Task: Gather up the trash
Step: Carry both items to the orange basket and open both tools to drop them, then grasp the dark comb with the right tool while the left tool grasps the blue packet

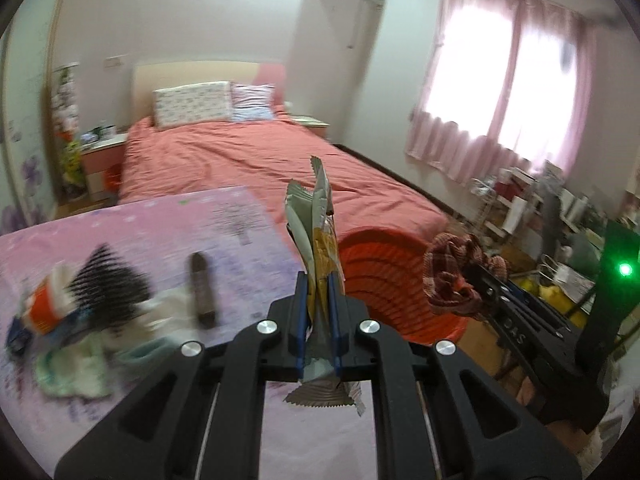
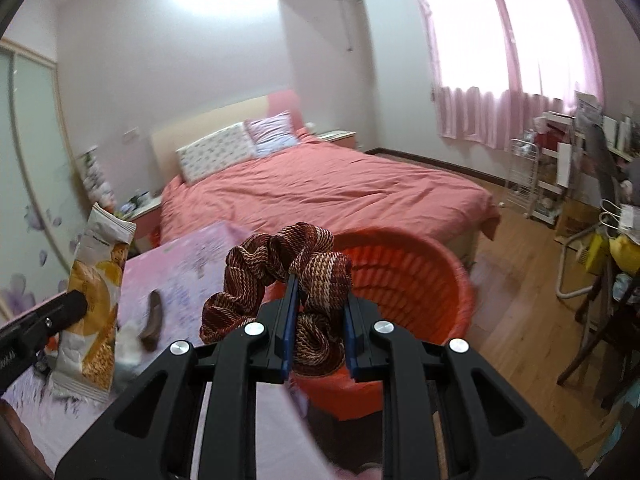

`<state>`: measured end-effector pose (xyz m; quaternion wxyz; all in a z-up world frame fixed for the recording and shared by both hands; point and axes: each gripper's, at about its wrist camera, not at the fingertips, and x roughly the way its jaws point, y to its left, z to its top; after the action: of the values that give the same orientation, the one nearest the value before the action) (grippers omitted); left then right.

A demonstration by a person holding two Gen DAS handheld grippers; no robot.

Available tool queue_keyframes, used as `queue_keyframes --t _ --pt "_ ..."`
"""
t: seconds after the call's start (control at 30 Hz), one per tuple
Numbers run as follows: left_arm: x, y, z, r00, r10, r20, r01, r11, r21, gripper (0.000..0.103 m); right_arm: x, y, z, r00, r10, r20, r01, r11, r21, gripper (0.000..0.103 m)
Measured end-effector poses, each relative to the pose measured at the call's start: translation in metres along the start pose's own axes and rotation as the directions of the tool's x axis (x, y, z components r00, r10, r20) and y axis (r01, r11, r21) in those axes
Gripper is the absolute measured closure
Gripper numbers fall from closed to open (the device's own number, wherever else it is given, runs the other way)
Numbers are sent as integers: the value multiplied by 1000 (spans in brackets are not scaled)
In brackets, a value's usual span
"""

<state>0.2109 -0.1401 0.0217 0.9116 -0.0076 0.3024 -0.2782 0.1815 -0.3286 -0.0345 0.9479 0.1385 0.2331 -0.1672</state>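
Note:
My left gripper [image 1: 318,280] is shut on a yellow and white snack wrapper [image 1: 318,236], held upright over the table's right edge; the wrapper also shows in the right wrist view [image 2: 94,300]. My right gripper [image 2: 318,280] is shut on a brown striped scrunchie [image 2: 280,276], held just before the orange basket [image 2: 420,280]. The same scrunchie [image 1: 456,276] and basket [image 1: 380,264] show to the right in the left wrist view. On the pink tablecloth [image 1: 160,232] lie a brown wrapper [image 1: 204,292], an orange cup [image 1: 44,308] and crumpled tissue [image 1: 72,368].
A bed with a red cover [image 2: 320,188] stands behind the table. A black tree print [image 1: 108,284] is on the cloth. Cluttered shelves [image 2: 560,168] and a chair [image 2: 600,320] stand at the right on the wood floor.

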Motion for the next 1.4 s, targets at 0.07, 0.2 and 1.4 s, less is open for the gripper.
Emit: queue_keyframes --t 0.07,0.2,1.4 --pt "16 -15 4 999 -40 -9 40 999 11 92 7 -16 5 999 -32 13 32 999 22 83" --pt "54 -44 11 993 -107 -42 108 994 19 92 19 -37 6 998 -63 12 62 996 57 83" --pt "67 52 -36 951 252 -181 -252 967 25 29 63 1 -5 985 18 -171 -23 999 -29 35"
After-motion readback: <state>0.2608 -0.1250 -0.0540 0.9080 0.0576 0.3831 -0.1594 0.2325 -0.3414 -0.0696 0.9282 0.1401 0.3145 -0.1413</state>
